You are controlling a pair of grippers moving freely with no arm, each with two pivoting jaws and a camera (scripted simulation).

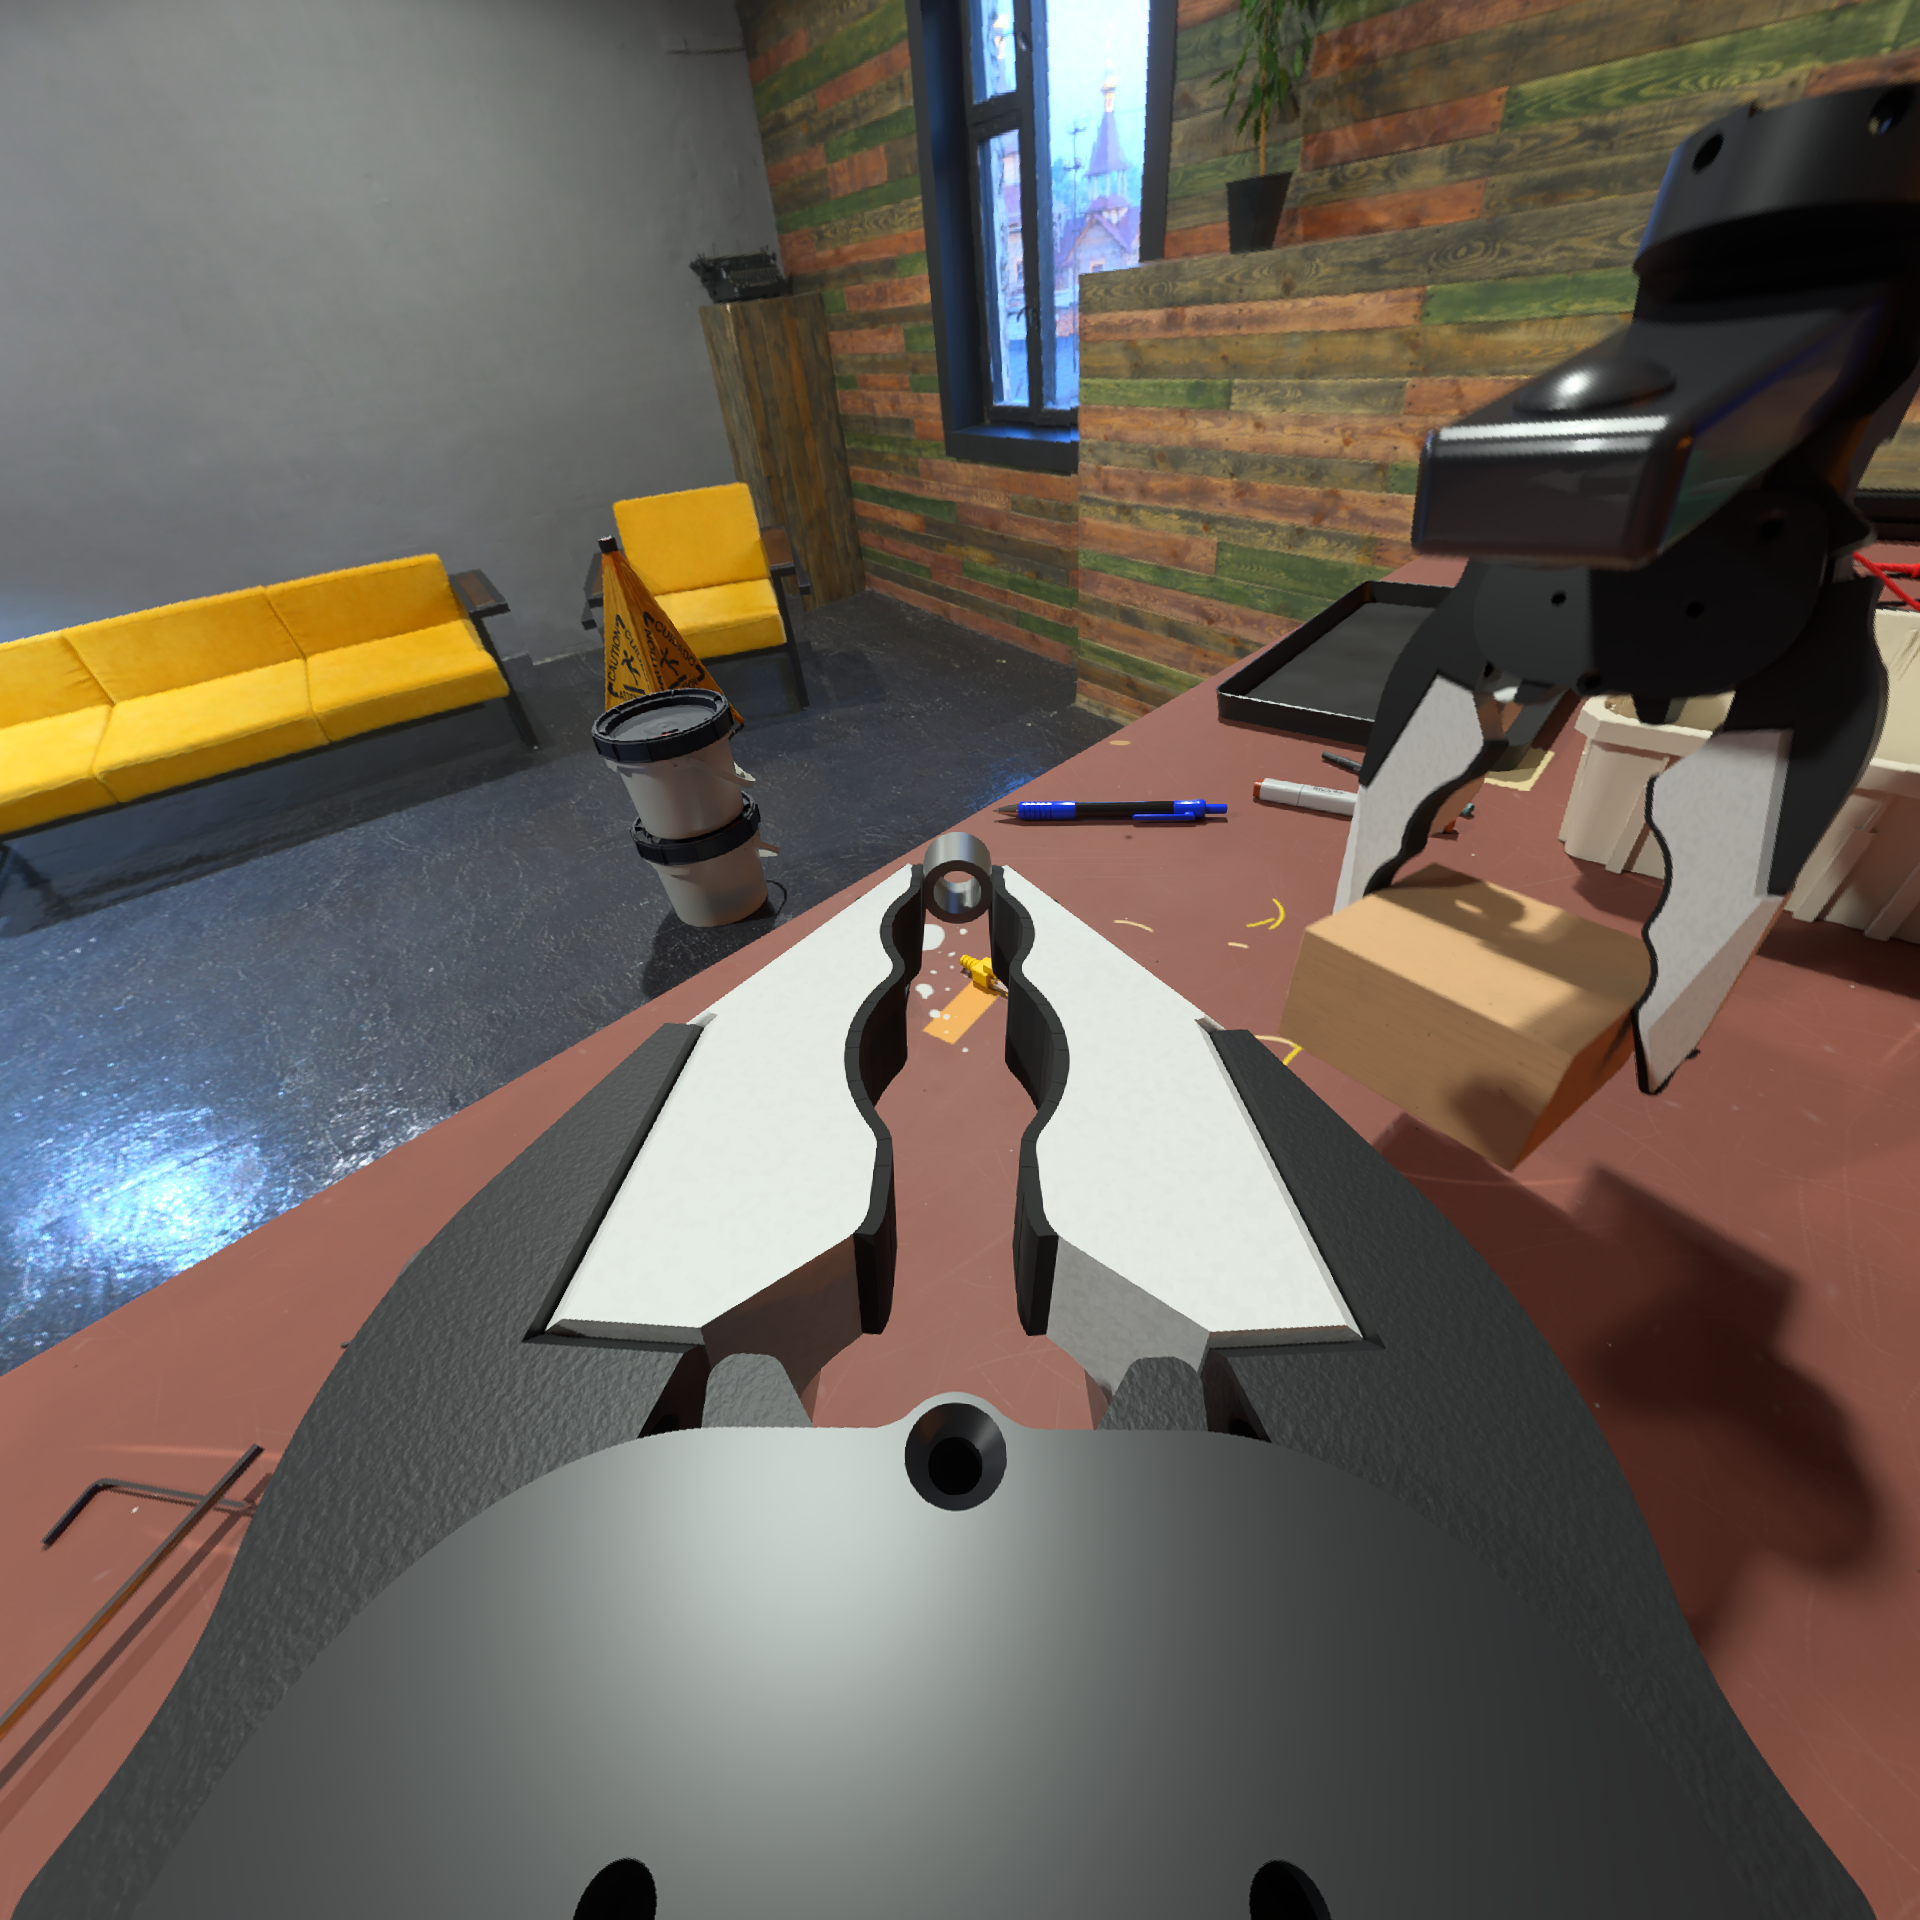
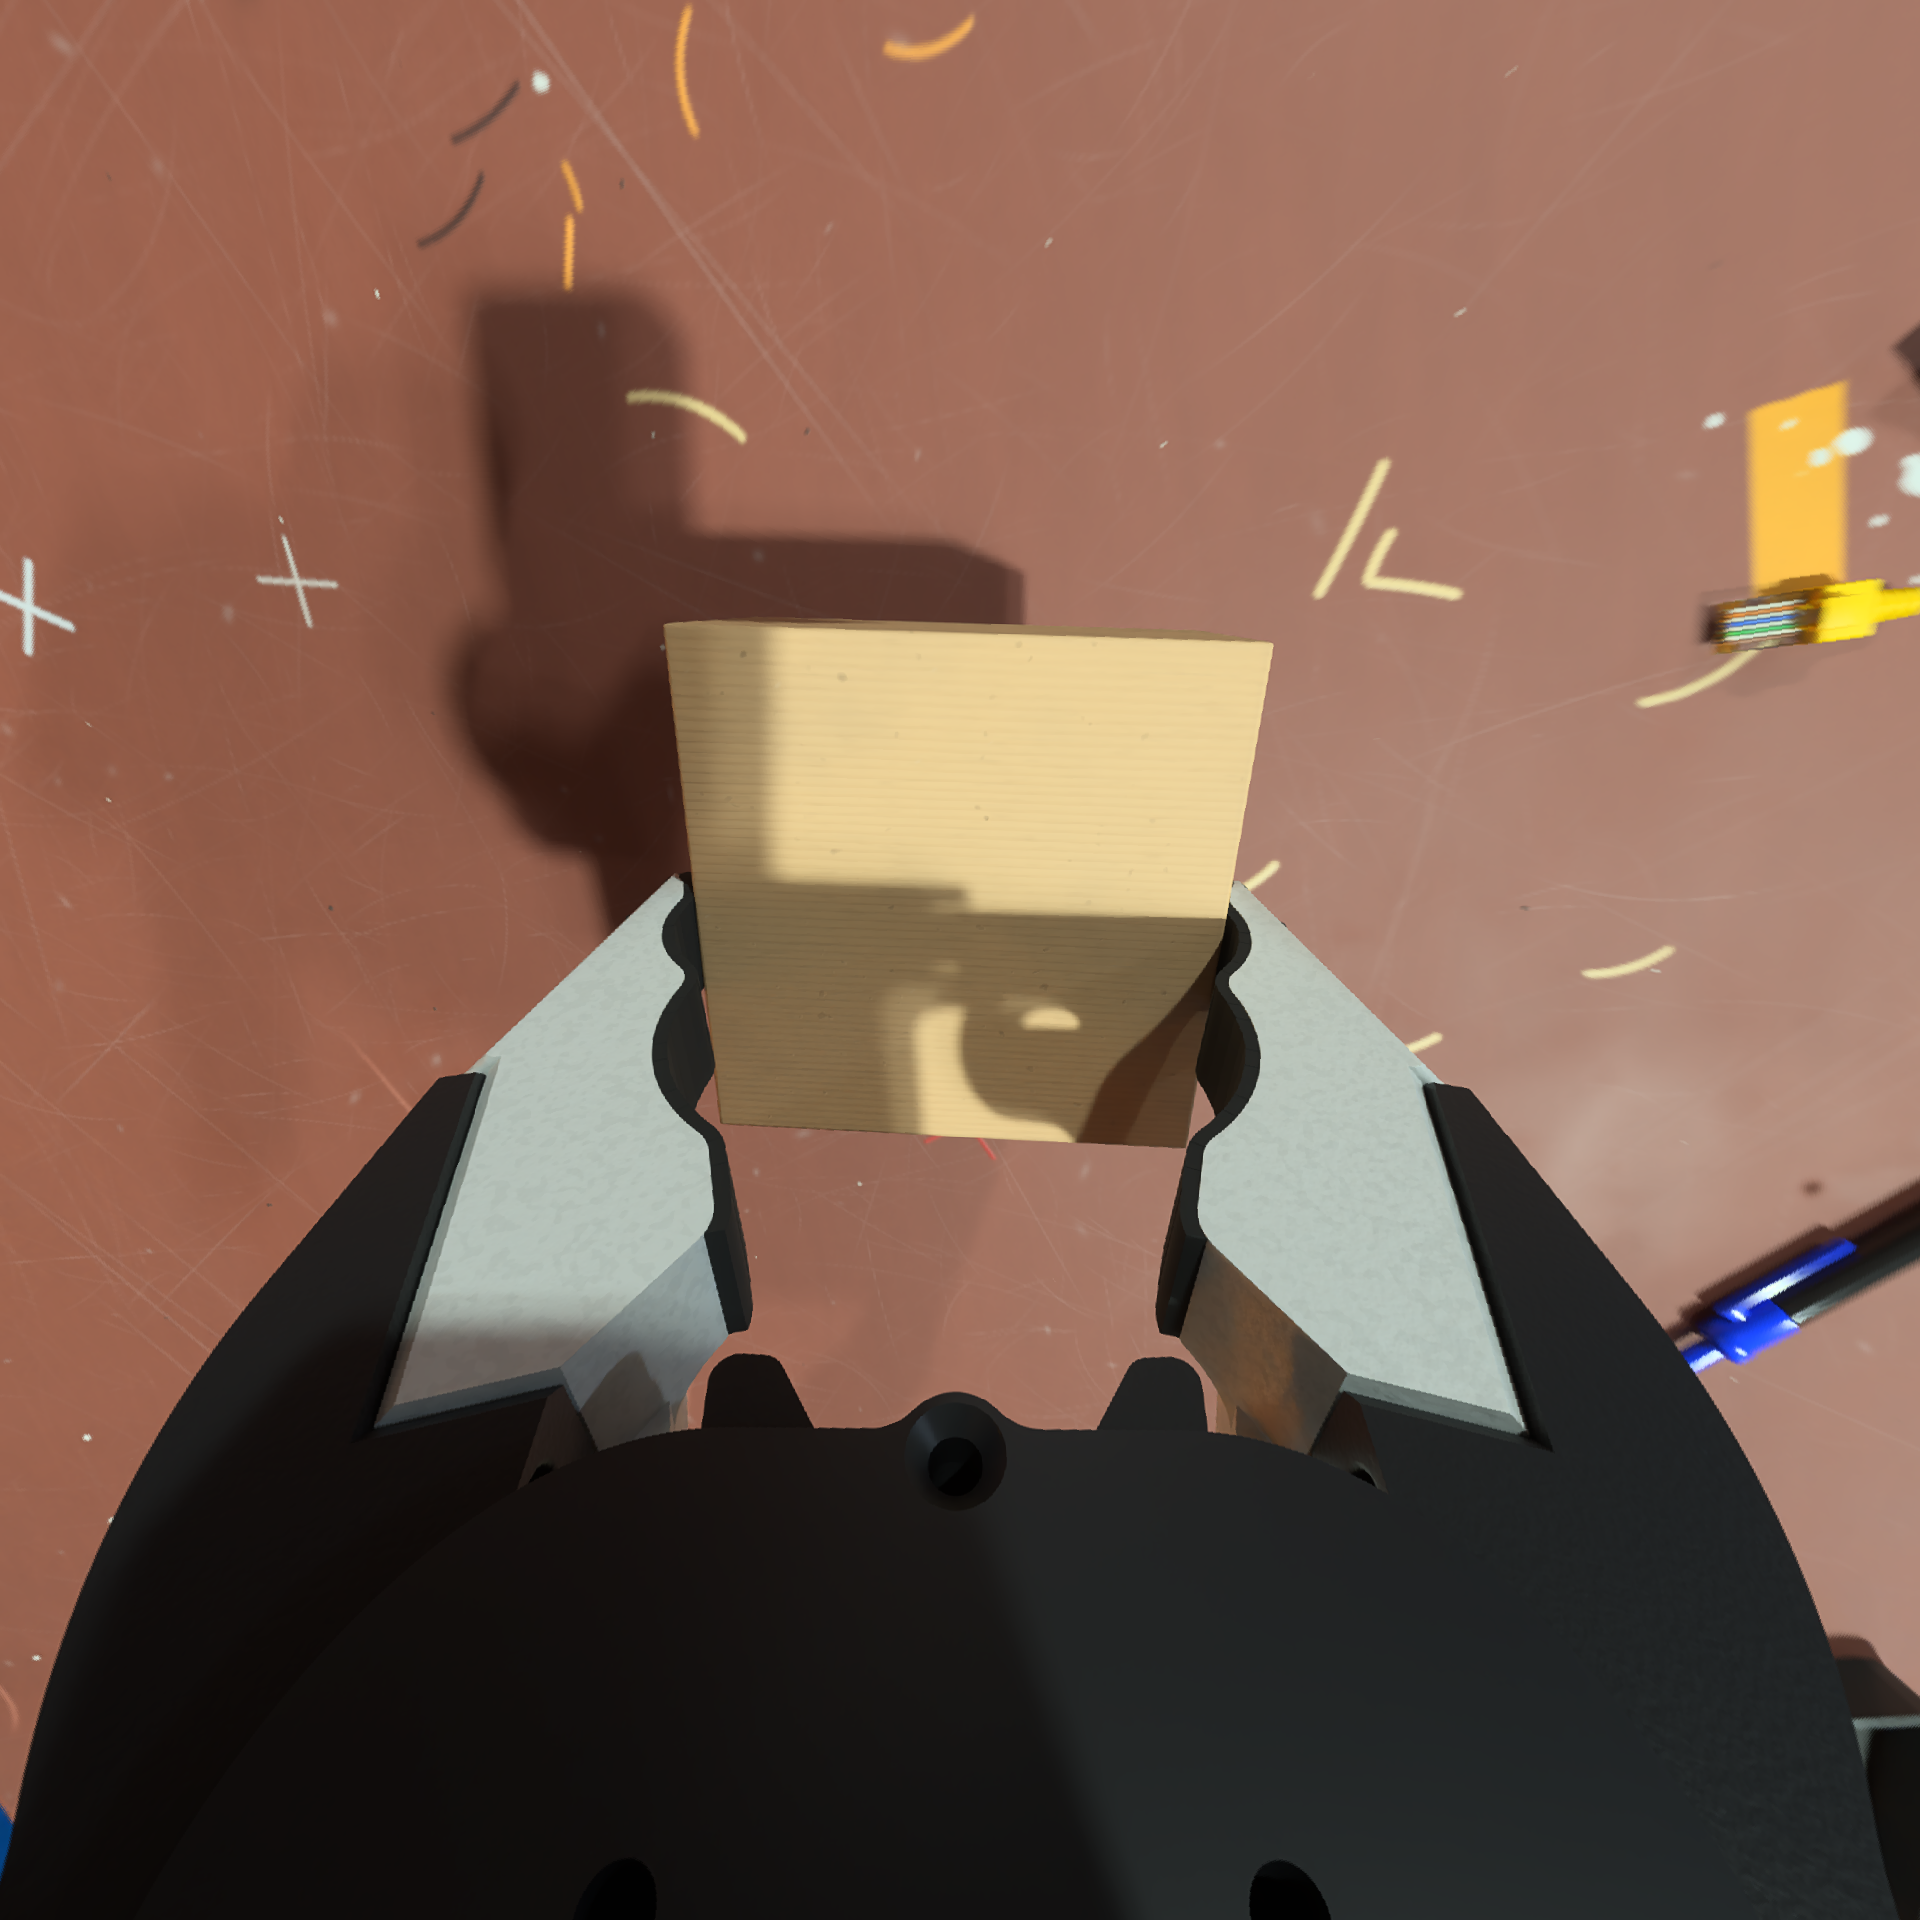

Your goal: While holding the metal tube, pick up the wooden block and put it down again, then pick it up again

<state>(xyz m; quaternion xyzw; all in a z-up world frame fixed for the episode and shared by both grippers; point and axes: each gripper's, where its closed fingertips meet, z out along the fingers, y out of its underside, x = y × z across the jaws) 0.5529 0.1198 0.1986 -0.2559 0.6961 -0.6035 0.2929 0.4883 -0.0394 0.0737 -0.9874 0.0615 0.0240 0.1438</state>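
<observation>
- The metal tube (image 1: 956,883) is clamped between the fingertips of the left gripper (image 1: 958,896), at the very end of the two fingers, with its open bore turned toward the camera.
- The left jaws are drawn narrow around the tube, and the tube is carried above the reddish-brown table (image 1: 1195,1226), near the table's edge.
- The wooden block (image 2: 961,883) is gripped by the right gripper (image 2: 961,920), one fingertip being pressed against each of two opposite side faces.
- The right jaws are set at a medium width, closed onto the block; the near part of the block lies between the fingertips and the far part projects beyond them.
- In the left wrist view the wooden block (image 1: 1455,1003) is seen raised clear of the table, tilted, with a shadow cast on the surface beneath it.
- The right gripper (image 1: 1538,925) is seen in that view pointing downward onto the block from above, to the right of the tube and apart from it.
- A blue pen (image 1: 1122,809) lies on the table beyond the tube.
- A yellow cable plug (image 2: 1808,613) lies to the right of the block, well apart from it.
</observation>
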